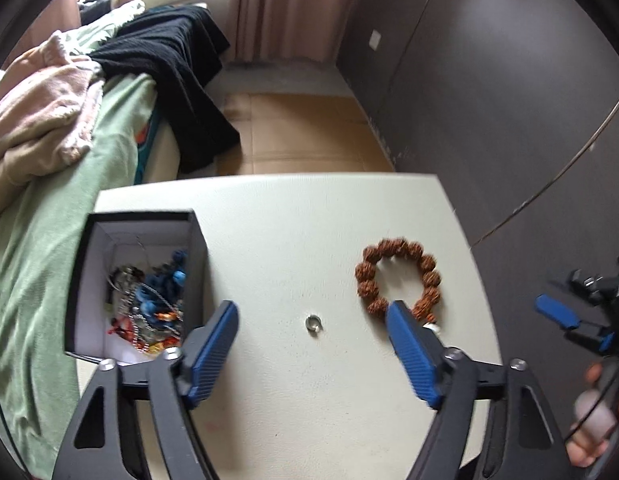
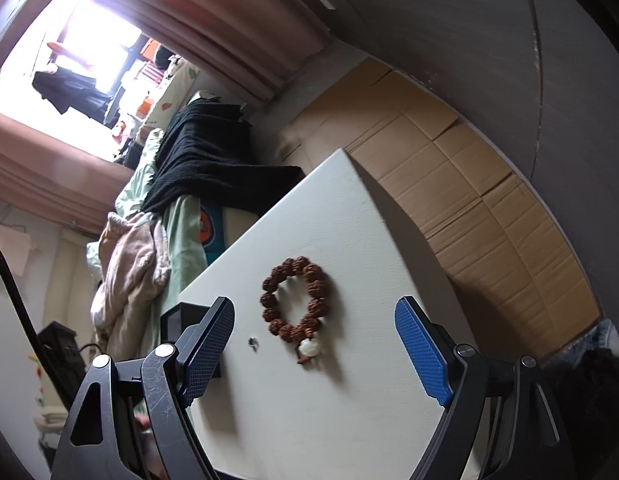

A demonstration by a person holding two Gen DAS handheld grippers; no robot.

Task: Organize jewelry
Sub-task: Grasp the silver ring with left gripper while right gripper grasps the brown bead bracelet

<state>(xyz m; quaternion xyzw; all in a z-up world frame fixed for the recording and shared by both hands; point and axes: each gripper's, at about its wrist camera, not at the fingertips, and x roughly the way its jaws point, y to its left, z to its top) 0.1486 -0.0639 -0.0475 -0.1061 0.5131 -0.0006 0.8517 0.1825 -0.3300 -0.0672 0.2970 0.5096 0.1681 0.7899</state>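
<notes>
Both grippers hang with their blue fingers spread wide and nothing between them over the pale desk (image 1: 269, 420), the left gripper (image 1: 311, 308) above the small metal ring (image 1: 313, 323) and the right gripper (image 2: 314, 306) framing the bead bracelet (image 2: 295, 300). That bracelet looks light and floppy on its cord, its knobbly brown beads easy to pinch across one side of the loop, while the ring, hard, smooth and tiny, will likely skid. Only the left view looks into the black box (image 1: 197, 240) of tangled jewelry at the desk's left edge; only the right view shows the bracelet's white bead (image 2: 309, 347) clearly.
</notes>
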